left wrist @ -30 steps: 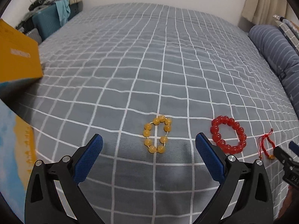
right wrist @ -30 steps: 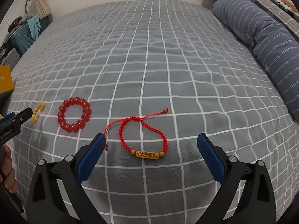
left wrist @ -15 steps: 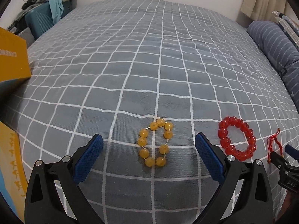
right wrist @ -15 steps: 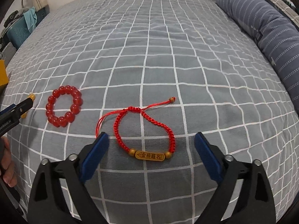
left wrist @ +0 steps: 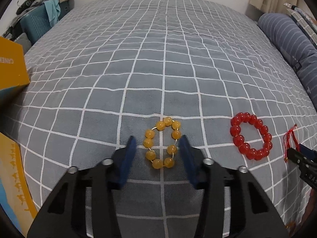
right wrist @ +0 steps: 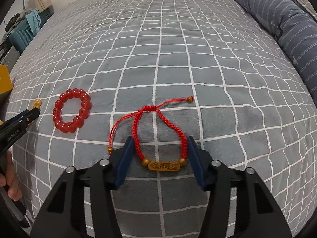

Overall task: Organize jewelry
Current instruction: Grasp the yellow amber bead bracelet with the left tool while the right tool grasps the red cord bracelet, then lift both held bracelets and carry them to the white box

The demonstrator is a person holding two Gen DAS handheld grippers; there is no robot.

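Observation:
A yellow bead bracelet (left wrist: 161, 144) lies on the grey checked bedspread (left wrist: 158, 59). My left gripper (left wrist: 158, 154) is low over it, jaws partly closed on either side of it, not touching. A red bead bracelet (left wrist: 250, 136) lies to its right and shows in the right wrist view (right wrist: 72, 111). A red cord bracelet with a gold tag (right wrist: 160, 138) lies between the jaws of my right gripper (right wrist: 159, 158), which are partly closed beside it. The right gripper's tip shows in the left wrist view (left wrist: 301, 154).
A yellow and blue box (left wrist: 11, 73) stands at the left edge of the bed. A striped blue pillow (right wrist: 287, 25) lies along the right side. A teal crate with cloth (left wrist: 37, 23) stands beyond the bed at far left.
Both grippers have moved down and forward onto their bracelets. Both pairs of jaws have narrowed from wide open to partly closed around the bracelets.

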